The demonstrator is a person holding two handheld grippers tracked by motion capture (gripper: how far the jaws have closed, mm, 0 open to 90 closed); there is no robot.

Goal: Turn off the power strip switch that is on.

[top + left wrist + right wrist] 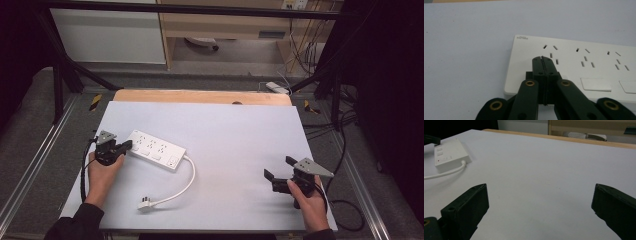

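White sheet (235, 135) covers wooden table (200, 96)

Small grey logo on power strip (574, 65) is unreadable.

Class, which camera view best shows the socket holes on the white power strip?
The left gripper view: the power strip lies close, its slots distinct. The high view shows the whole strip with holes as small dots. The right gripper view shows its cable end, no holes.

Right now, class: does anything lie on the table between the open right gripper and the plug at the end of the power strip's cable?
Nothing visible: bare table separates the right gripper from the plug.
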